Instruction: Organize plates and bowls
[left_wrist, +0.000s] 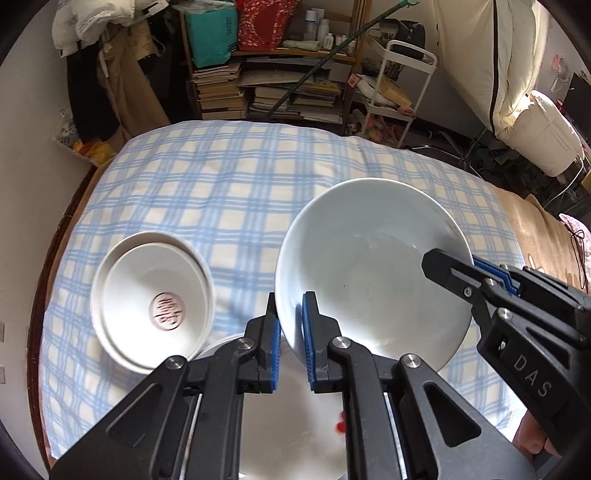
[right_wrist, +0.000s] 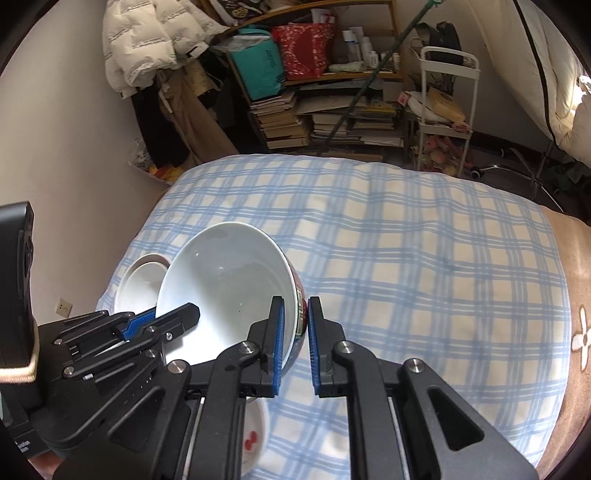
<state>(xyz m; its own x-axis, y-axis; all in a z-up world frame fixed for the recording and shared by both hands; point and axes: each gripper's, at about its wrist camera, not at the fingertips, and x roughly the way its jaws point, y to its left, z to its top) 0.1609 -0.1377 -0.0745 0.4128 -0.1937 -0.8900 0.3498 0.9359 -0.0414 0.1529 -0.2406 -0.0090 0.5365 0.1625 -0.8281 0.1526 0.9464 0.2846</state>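
A large white bowl with a red-patterned outside hangs tilted above the blue-checked cloth, held by both grippers. My left gripper is shut on its near-left rim, one blue pad inside and one outside. My right gripper is shut on the opposite rim. A smaller white bowl with a red emblem sits on a white plate at the left. A white plate with a red cherry print lies on the cloth under my grippers, mostly hidden by them.
The blue-checked cloth covers a wide soft surface with a brown blanket at its right. Beyond it stand a cluttered bookshelf and a white trolley. A wall runs along the left.
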